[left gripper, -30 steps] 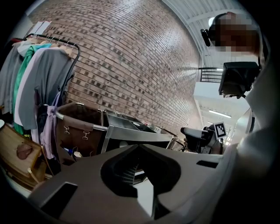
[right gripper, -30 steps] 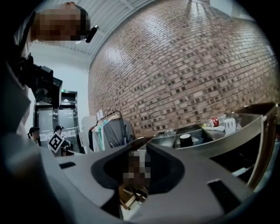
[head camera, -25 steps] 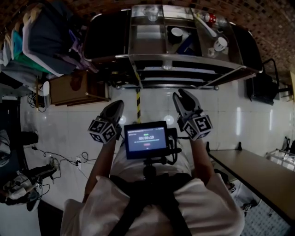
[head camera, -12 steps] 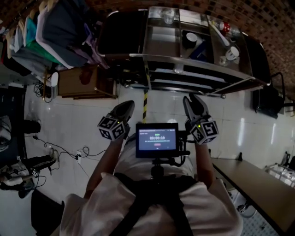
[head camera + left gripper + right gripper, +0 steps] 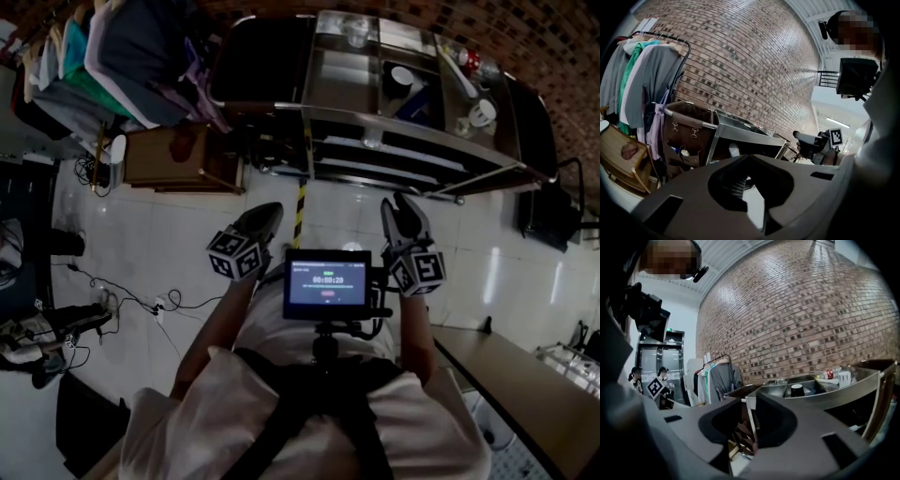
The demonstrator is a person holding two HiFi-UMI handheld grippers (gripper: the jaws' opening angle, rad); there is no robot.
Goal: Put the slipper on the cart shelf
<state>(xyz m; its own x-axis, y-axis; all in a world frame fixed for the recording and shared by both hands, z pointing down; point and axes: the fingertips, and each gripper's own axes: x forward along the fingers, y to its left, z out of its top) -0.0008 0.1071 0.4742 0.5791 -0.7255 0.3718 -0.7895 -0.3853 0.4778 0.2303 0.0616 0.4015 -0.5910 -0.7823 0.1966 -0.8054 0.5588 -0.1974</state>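
Observation:
The metal cart (image 5: 422, 127) stands ahead on the tiled floor, its shelves dark under the top tray; it also shows in the left gripper view (image 5: 740, 136) and the right gripper view (image 5: 825, 392). I can make out no slipper. A pale object (image 5: 734, 150) sits under the cart's top, too small to tell what it is. My left gripper (image 5: 270, 210) (image 5: 749, 157) is shut and empty, held short of the cart. My right gripper (image 5: 399, 202) (image 5: 749, 401) is level with it, its jaws a little apart after just closing slightly, nothing between them.
A rack of hanging clothes (image 5: 112, 56) and a wooden crate (image 5: 173, 159) stand left of the cart. A black cup (image 5: 401, 80), a white mug (image 5: 480, 112) and a bottle (image 5: 469, 58) sit on the cart's top. Cables (image 5: 122, 309) trail at left; a table (image 5: 525, 375) is at right.
The head view has swung, so the cart and both grippers sit further right and lower in the picture. Both grippers keep their pose in front of the body.

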